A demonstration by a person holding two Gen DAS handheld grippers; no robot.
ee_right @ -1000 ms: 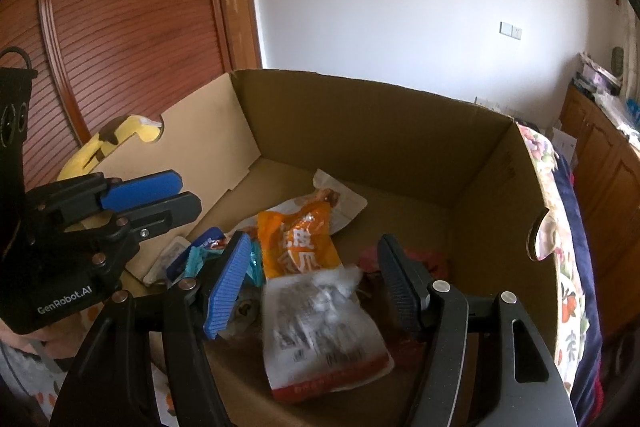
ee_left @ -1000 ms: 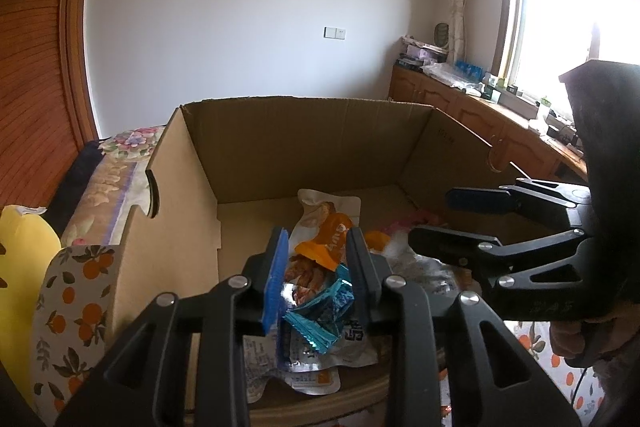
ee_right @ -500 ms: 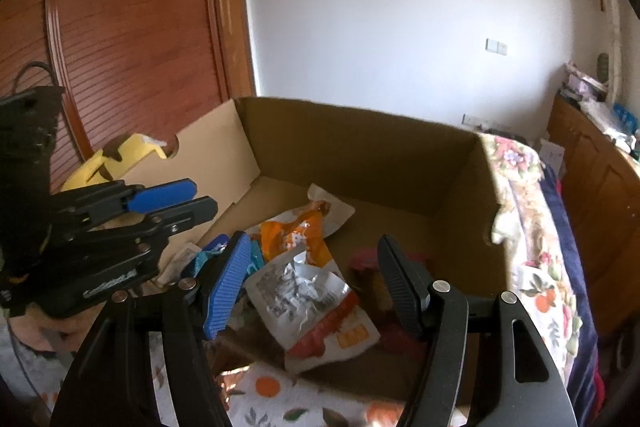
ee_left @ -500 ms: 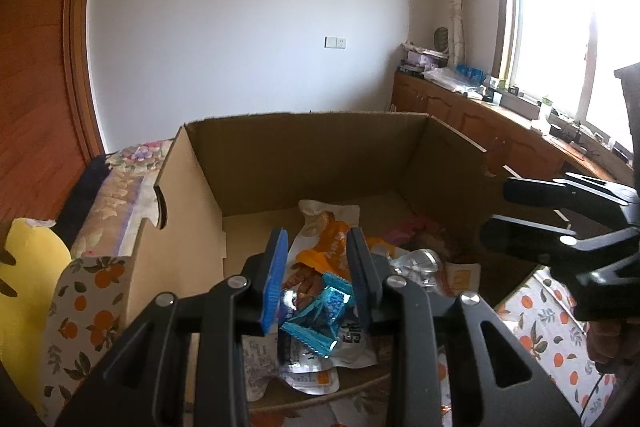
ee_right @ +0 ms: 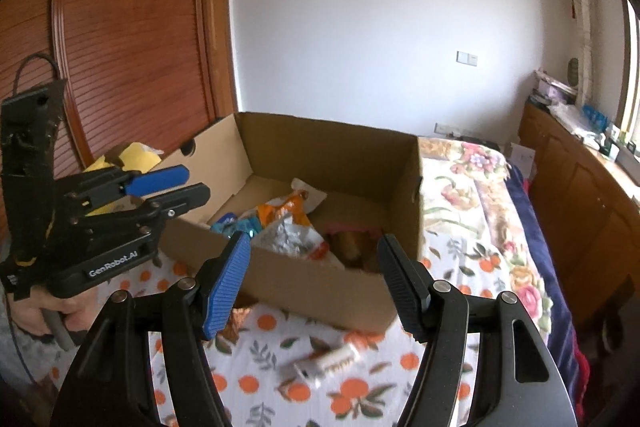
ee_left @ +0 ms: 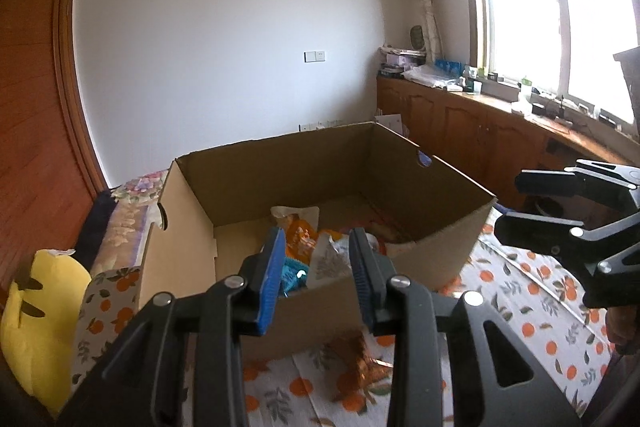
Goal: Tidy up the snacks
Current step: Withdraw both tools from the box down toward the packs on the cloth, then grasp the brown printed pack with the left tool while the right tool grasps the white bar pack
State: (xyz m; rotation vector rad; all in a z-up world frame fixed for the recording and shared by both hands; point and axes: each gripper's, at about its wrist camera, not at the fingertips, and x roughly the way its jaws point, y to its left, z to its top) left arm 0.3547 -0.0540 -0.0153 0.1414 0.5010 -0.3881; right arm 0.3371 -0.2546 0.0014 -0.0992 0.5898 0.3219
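Inside the cardboard box [ee_right: 340,279], on its floor, lies a loose heap of snacks: an orange packet [ee_right: 286,209] near the middle, a silver-white bag [ee_right: 290,237] with a red-orange edge overlapping it on the near side, a blue wrapper [ee_right: 236,225] toward the left wall, and a pinkish item toward the right corner, too blurred to identify. Box is open-topped, with a cut-out handle in each side wall, and sits on a bedsheet [ee_right: 460,259] printed with oranges. On the sheet in front of the box: a small white packet [ee_right: 332,363], blurred, and a crinkled brown wrapper [ee_left: 360,359] close to the box's near wall. Left gripper [ee_left: 316,267] is above the box's near edge, outside it; its jaws are parting, gap narrow, nothing between the pads. Right gripper [ee_right: 314,279] hangs in front of the near wall, jaws set wide, nothing held. Each gripper shows in the other's view, black frame with one blue finger. A hand [ee_right: 52,315] grasps the left gripper's handle. Beside the box at left, a yellow cushion [ee_left: 36,307]. Beyond: flowered blanket, white wall, wooden door, low cabinets under a bright window, air conditioner high on the wall.
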